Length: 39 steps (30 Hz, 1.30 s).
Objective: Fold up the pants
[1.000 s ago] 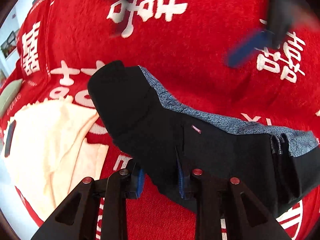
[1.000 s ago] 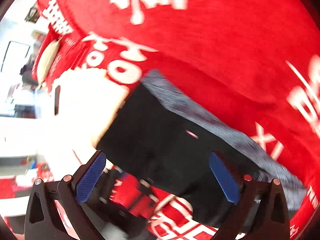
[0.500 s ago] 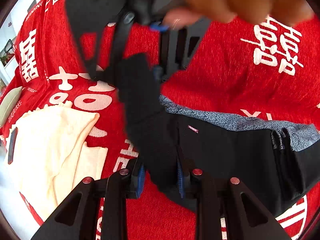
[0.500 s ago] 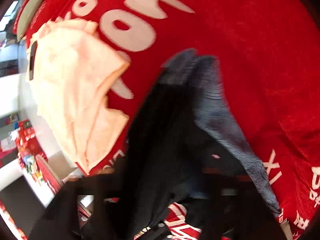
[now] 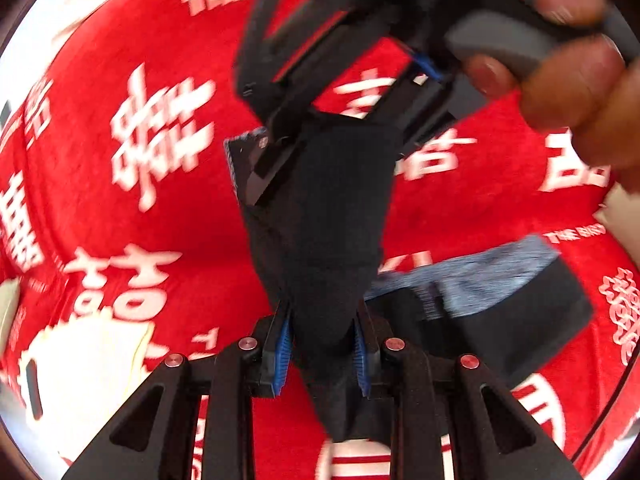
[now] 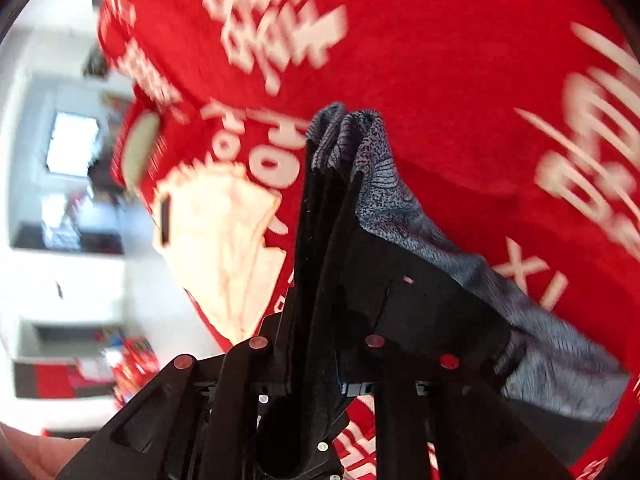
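Observation:
The black pants (image 5: 328,220) with a grey patterned waistband (image 6: 372,184) hang bunched between both grippers above the red blanket (image 5: 180,220). My left gripper (image 5: 322,344) is shut on a fold of the black fabric, which fills the gap between its blue pads (image 5: 285,344). My right gripper (image 5: 308,136), held by a person's hand (image 5: 568,76), pinches the far end of the same fold. In the right wrist view the right gripper (image 6: 316,320) is shut on the pants (image 6: 420,300), its pads hidden by cloth. The remaining pants lie on the blanket at right (image 5: 520,320).
A cream garment (image 5: 84,364) lies on the blanket at lower left with a small dark flat object (image 5: 32,384) on it; both also show in the right wrist view (image 6: 224,240). Beyond the blanket's left edge are a white floor and room furniture (image 6: 68,240).
The right gripper came down over the pants' far edge and shut on it. Both grippers then lifted, pulling the flat fabric up into a bunched strip between them.

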Each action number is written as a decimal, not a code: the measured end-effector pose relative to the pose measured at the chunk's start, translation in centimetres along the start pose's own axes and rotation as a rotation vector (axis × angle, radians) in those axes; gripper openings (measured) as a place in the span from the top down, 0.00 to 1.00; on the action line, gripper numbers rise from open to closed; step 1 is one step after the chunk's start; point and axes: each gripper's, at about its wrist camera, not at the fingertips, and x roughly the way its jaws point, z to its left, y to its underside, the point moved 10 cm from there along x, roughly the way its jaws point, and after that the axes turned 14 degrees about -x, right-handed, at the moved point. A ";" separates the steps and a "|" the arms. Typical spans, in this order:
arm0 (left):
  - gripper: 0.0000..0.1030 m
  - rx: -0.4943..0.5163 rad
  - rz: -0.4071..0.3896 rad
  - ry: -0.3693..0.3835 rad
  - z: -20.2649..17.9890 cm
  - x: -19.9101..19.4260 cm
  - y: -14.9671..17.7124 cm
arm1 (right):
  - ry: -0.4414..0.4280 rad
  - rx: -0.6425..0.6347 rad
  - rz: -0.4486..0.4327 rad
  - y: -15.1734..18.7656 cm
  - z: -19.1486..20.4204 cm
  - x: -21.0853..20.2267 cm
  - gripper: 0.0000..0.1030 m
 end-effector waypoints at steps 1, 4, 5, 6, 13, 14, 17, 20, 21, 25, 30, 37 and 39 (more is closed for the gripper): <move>0.73 0.019 0.001 0.019 -1.3 -0.3 -0.1 | -0.017 0.031 -0.052 1.2 -0.9 -2.0 0.83; 0.73 0.085 0.007 0.073 -5.9 -1.2 0.0 | -0.044 0.097 -0.166 3.9 -3.2 -6.3 0.83; 0.73 0.113 0.008 0.090 -7.5 -1.5 0.2 | -0.054 0.120 -0.199 5.0 -4.1 -7.3 0.83; 0.73 0.137 0.008 0.101 -8.8 -1.6 0.5 | -0.062 0.138 -0.221 5.7 -4.7 -8.0 0.83; 0.73 0.284 0.064 0.188 -18.4 -2.1 4.2 | -0.087 0.273 -0.362 14.2 -10.5 -13.4 0.83; 0.73 0.303 0.074 0.195 -19.6 -2.0 4.9 | -0.087 0.290 -0.372 15.3 -11.2 -13.8 0.83; 0.73 0.351 0.117 0.209 -22.5 -0.9 6.9 | -0.072 0.357 -0.387 18.8 -14.1 -14.4 0.84; 0.73 0.388 0.175 0.197 -24.4 1.0 9.5 | -0.044 0.403 -0.375 21.6 -17.0 -14.1 0.84; 0.73 0.391 0.193 0.191 -24.6 1.5 10.0 | -0.036 0.417 -0.365 22.5 -18.2 -13.6 0.84; 0.73 0.438 0.229 0.154 -25.6 3.0 12.4 | -0.012 0.473 -0.327 25.4 -21.7 -11.3 0.84; 0.66 0.480 0.239 0.126 -25.8 3.5 13.2 | -0.019 0.531 -0.330 27.3 -24.1 -9.1 0.81; 0.47 0.430 0.294 0.225 -24.2 1.1 12.0 | -0.007 0.552 -0.335 27.6 -24.9 -8.3 0.77; 0.47 0.358 0.305 0.232 -22.4 0.5 10.7 | 0.011 0.551 -0.328 27.9 -24.7 -8.5 0.74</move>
